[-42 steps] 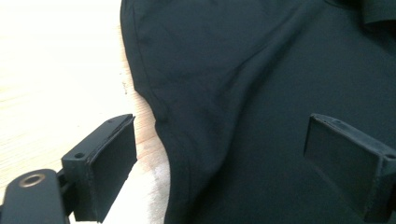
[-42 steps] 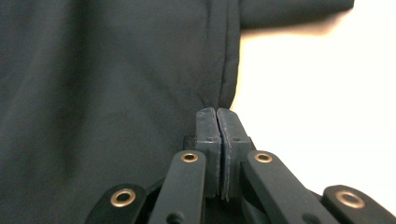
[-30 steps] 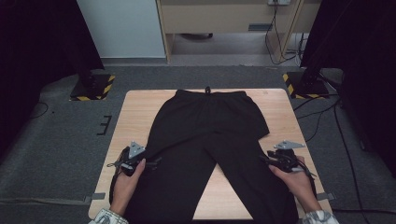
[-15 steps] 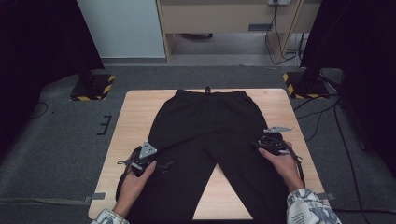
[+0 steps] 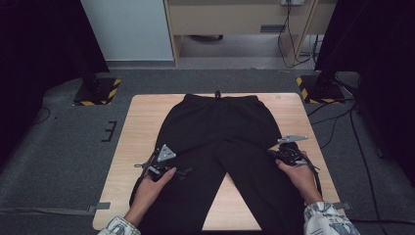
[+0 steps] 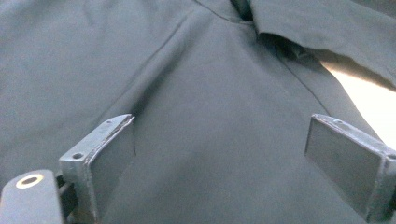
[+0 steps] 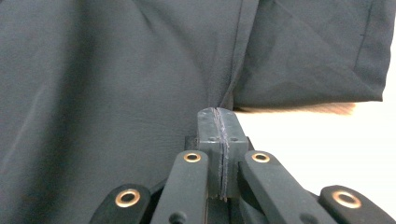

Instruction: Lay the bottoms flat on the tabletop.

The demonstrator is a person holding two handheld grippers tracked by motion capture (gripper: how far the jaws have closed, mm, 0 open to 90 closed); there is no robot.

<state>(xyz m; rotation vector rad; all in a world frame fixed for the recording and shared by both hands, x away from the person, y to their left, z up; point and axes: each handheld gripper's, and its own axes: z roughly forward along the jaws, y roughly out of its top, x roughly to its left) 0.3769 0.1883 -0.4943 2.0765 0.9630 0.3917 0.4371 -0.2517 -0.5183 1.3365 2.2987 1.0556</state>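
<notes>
One pair of black trousers [image 5: 220, 142] is lying flat on the wooden bench [image 5: 142, 122], waistband at the far edge and its two legs running toward me, with a wedge of bare wood showing between them. I am holding two grippers over it. My left gripper [image 5: 182, 172] is sitting on the left leg, near its outer edge, and its jaws are standing wide apart with smooth dark cloth [image 6: 219, 135] lying between them and nothing pinched. My right gripper [image 5: 272, 153] is resting at the outer edge of the right leg, and its jaws are pressed together; in the right gripper view the jaw tips are meeting just where the trouser edge [image 7: 224, 100] borders the pale bench, though I cannot tell whether any cloth is caught between them. One hand [image 5: 149, 188] is gripping each tool.
</notes>
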